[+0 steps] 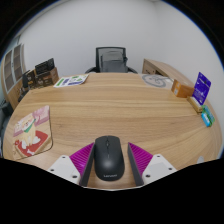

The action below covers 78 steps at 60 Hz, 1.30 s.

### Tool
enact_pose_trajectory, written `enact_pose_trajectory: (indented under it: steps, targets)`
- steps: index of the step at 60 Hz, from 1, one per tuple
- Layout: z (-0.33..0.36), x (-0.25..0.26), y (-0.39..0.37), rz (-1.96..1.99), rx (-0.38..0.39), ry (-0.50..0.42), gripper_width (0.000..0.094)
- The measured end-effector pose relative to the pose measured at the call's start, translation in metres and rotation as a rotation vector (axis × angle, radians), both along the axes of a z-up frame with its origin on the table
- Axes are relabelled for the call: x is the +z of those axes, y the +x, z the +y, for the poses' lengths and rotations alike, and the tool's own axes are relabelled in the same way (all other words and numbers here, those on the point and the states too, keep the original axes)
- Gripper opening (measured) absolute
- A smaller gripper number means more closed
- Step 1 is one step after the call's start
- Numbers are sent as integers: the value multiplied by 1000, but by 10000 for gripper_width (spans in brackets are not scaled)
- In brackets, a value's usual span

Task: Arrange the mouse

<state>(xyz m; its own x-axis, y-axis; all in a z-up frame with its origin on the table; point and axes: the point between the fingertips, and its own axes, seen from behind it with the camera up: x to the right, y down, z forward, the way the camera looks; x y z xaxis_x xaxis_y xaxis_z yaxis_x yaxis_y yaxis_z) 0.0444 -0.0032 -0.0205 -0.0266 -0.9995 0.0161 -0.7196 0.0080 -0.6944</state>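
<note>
Your gripper [107, 166] fingers are apart with the black mouse [107, 160] sitting between the pads [77, 159], narrow gaps showing each side, resting on the wooden table [110, 110]. Beyond: colourful booklet [31, 130] at left, office chair [113, 60] far side.

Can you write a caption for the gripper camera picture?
Black mouse sits between the gripper fingers on a wooden table.

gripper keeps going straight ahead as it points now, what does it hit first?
Nothing soon: the gripper has the black mouse between its fingers, and ahead lies bare wooden table. First thing in line looks like the office chair beyond the far edge; depth unclear.
</note>
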Motion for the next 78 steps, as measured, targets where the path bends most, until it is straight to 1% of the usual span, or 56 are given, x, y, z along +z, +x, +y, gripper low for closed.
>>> enact_pose_trajectory:
  steps: [4, 8, 15, 18, 19, 20, 22, 26, 28, 31, 34, 37, 42, 48, 52, 56, 61, 65, 68, 72, 78]
  targets:
    - [4, -1, -1, 3, 6, -3, 513]
    - [3, -1, -2, 10, -1, -18, 488]
    - [2, -2, -4, 27, -47, -1, 424]
    - [2, -1, -4, 29, -49, -4, 405]
    - [3, -1, -4, 29, -47, -2, 347]
    - [3, 0, -3, 24, -51, 1, 333]
    - [3, -1, -5, 35, -61, 6, 329]
    - [1, 2, -7, 47, -63, -15, 327]
    - [4, 6, -9, 53, -57, -5, 329]
    - [6, 22, -8, 32, -63, 6, 330]
    - [9, 43, -6, 10, -52, -11, 330]
    - [19, 67, 0, -27, -48, -7, 328]
    - [48, 109, 14, -74, -18, 14, 329]
    - [94, 155, 29, -132, 46, 33, 329]
    - [131, 175, 38, -163, 85, 43, 328]
    - [173, 183, 45, -175, 126, 51, 327]
    - [225, 175, 49, -164, 171, 64, 328]
    - [266, 154, 48, -137, 209, 85, 327]
    - [289, 137, 47, -121, 231, 80, 327]
    - [311, 110, 47, -104, 237, 68, 326]
    - [331, 69, 44, -50, 226, 73, 327]
